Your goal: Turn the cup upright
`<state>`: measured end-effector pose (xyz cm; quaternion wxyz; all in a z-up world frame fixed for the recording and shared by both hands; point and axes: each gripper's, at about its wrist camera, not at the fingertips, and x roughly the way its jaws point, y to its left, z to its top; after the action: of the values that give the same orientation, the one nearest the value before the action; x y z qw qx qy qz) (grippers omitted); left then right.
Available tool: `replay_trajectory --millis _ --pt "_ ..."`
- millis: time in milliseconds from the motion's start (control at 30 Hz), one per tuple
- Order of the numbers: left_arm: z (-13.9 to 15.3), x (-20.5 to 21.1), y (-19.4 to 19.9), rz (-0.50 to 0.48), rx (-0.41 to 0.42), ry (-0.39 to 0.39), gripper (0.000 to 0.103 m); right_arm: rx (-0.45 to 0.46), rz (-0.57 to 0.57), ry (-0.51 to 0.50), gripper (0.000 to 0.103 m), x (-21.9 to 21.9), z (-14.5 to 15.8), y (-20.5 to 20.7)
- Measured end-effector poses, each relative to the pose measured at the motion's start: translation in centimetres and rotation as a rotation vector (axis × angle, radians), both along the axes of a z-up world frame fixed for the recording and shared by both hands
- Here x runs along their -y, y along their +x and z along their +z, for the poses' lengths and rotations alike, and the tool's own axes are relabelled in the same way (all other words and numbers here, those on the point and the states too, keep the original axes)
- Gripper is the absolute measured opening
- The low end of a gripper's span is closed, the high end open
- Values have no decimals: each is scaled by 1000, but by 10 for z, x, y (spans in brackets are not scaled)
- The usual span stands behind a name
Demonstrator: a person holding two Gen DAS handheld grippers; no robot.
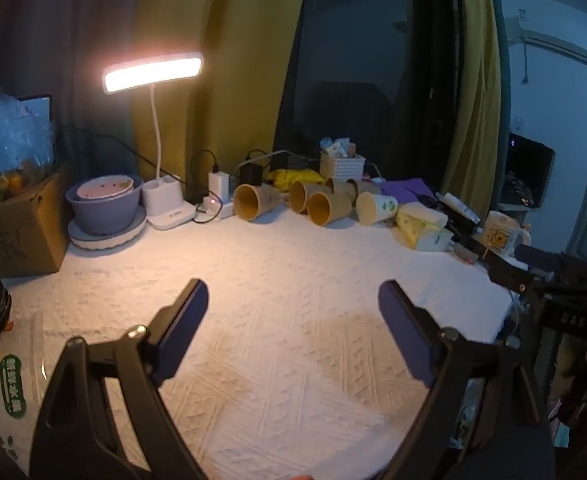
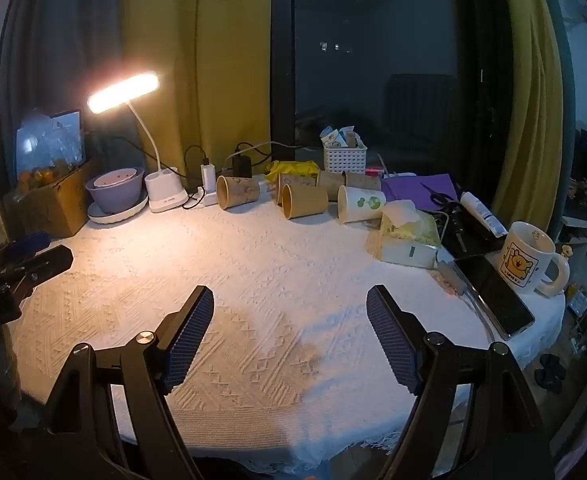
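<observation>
Several brown paper cups lie on their sides along the table's far edge, mouths toward me: one at the left (image 1: 253, 201) (image 2: 237, 191), others in a cluster (image 1: 327, 207) (image 2: 304, 200). A white cup with green leaf print (image 1: 376, 207) (image 2: 360, 203) also lies on its side, right of them. My left gripper (image 1: 293, 294) is open and empty above the white tablecloth, well short of the cups. My right gripper (image 2: 289, 298) is open and empty, likewise over the cloth's near part. The left gripper also shows at the left edge of the right wrist view (image 2: 29, 258).
A lit desk lamp (image 1: 153, 72) (image 2: 123, 92), charger plugs and a purple bowl on a plate (image 1: 103, 204) stand at the back left. A tissue pack (image 2: 407, 236), phone (image 2: 493, 296), bear mug (image 2: 527, 258), scissors and a tube crowd the right. A cardboard box (image 1: 21, 228) stands left.
</observation>
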<state>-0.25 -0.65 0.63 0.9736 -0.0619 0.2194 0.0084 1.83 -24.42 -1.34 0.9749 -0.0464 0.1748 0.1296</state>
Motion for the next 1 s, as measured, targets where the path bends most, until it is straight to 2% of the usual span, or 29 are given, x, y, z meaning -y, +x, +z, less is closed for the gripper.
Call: replay_trajectory --millis 1000 --pt "4 0 0 -3 14 -6 88 11 -1 -4 82 -3 4 2"
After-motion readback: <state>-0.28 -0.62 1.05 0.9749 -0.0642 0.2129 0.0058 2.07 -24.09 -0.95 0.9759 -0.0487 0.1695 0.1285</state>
